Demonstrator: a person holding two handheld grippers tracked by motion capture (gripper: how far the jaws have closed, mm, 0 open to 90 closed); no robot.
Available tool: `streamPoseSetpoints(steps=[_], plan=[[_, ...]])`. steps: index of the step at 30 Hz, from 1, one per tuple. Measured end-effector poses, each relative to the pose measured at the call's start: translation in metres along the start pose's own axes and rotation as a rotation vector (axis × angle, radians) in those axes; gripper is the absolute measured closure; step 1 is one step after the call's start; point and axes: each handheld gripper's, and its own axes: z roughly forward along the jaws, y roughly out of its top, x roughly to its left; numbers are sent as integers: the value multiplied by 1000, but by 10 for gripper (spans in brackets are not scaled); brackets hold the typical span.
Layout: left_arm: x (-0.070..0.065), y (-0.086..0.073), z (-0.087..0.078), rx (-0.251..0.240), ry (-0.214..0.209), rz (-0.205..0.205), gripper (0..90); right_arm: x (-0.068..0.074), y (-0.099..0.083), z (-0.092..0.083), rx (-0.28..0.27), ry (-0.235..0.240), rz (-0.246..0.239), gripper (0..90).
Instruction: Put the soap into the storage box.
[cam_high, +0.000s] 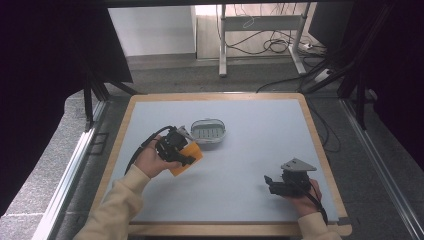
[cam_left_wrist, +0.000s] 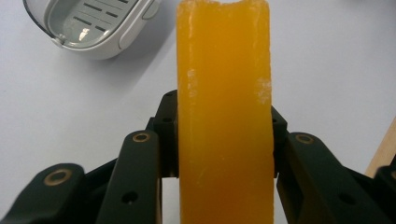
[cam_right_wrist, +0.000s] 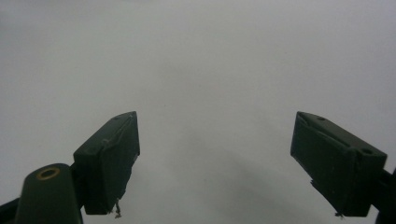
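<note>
The left gripper (cam_left_wrist: 224, 140) grips the orange soap bar (cam_left_wrist: 224, 116) between its jaws – likely bound for the soap dish (cam_left_wrist: 93, 25) ahead – while the right gripper (cam_right_wrist: 215, 154) idles, jaws open.

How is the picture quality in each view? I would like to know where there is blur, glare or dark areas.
High view: even light on the table, dark curtains at both sides. Left gripper view: the orange soap bar is sharp, with a small glare spot in the soap dish. Right gripper view: dim and grey, the right gripper fairly sharp, soft shadow beneath.
</note>
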Motion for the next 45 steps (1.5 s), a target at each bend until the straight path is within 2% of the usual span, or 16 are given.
streamPoseSetpoints(steps=[6, 17, 23, 32, 41, 45], plan=[[5, 6, 0, 19, 9, 31, 621, 0, 0, 1, 4, 0, -3, 159], [11, 12, 1, 16, 18, 30, 621, 0, 0, 1, 5, -1, -3, 159], [13, 16, 0, 17, 16, 45, 621, 0, -1, 1, 6, -4, -6, 159], [16, 24, -2, 22, 5, 79, 621, 0, 0, 1, 8, -2, -7, 159], [21, 29, -6, 9, 11, 85, 621, 0, 0, 1, 7, -3, -8, 159], [24, 34, -5, 16, -12, 86, 621, 0, -1, 2, 8, -3, -6, 159]])
